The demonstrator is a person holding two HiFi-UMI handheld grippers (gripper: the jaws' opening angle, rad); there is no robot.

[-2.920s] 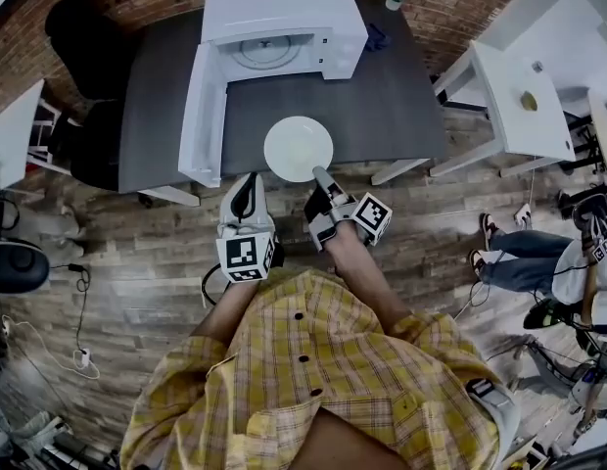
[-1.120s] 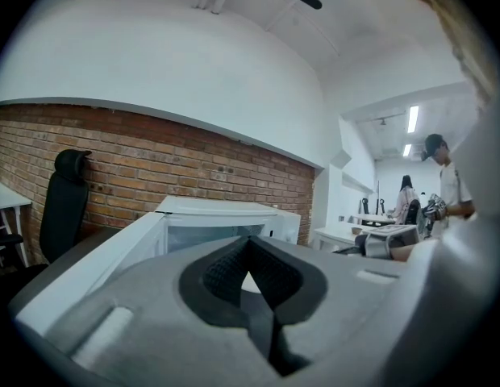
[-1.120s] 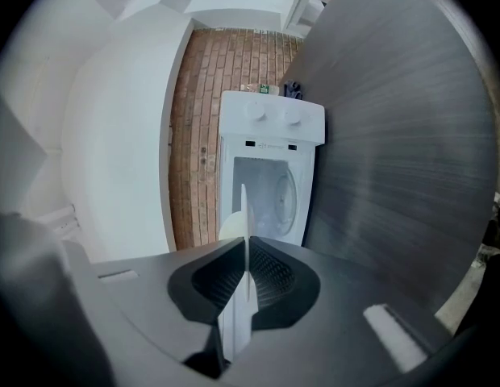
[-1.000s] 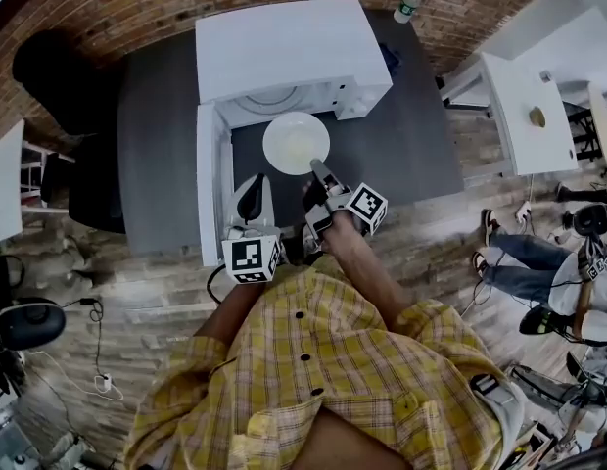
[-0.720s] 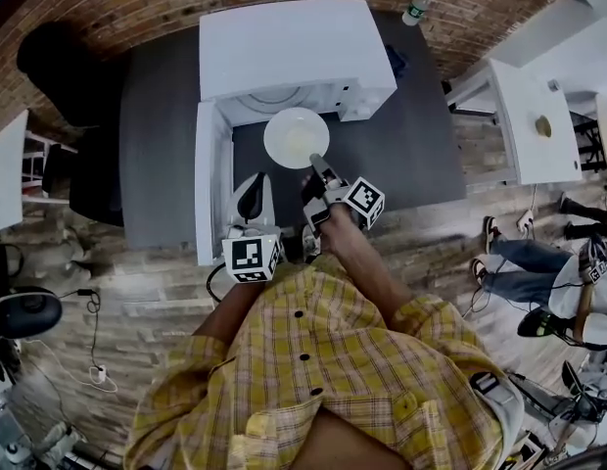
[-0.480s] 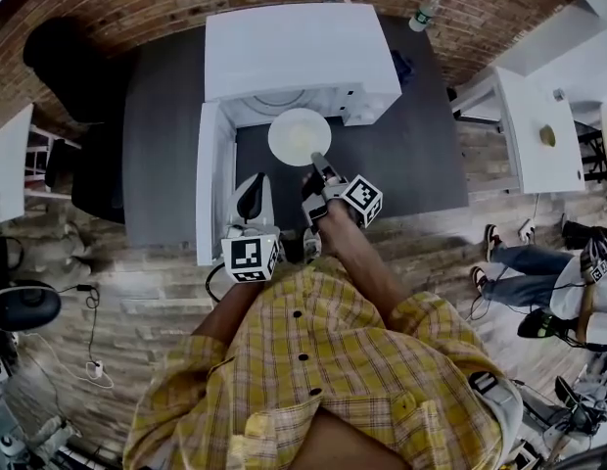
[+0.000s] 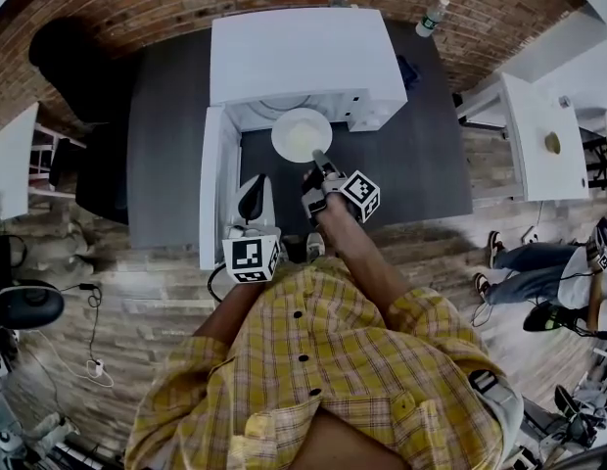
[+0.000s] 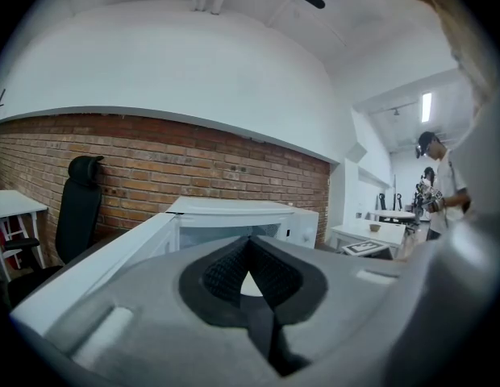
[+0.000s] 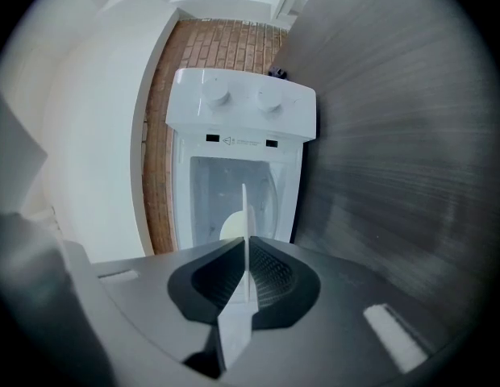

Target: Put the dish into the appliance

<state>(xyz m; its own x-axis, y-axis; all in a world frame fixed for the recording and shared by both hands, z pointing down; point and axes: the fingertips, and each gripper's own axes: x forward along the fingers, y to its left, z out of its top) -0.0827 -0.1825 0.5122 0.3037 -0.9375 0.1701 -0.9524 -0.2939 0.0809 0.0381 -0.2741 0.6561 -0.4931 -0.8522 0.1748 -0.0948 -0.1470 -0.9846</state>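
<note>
A white plate (image 7: 302, 134) hangs level at the mouth of the open white microwave (image 7: 303, 57). My right gripper (image 7: 318, 161) is shut on its near rim. In the right gripper view the plate (image 9: 245, 216) shows edge-on between the pads, pointing into the microwave cavity (image 9: 226, 196). The microwave door (image 7: 213, 194) stands swung out to the left. My left gripper (image 7: 251, 202) hangs beside that door, shut and holding nothing. In the left gripper view the jaws (image 8: 250, 247) meet, with the microwave (image 8: 234, 216) beyond them.
The microwave sits on a dark grey table (image 7: 431, 164). A black office chair (image 7: 78, 62) stands at the left and a white side table (image 7: 538, 135) at the right. Two bottles (image 7: 433, 16) stand at the table's back edge. People sit at the far right.
My right gripper has carried the plate from the table's front edge forward to the microwave's opening. The left gripper has stayed near the door.
</note>
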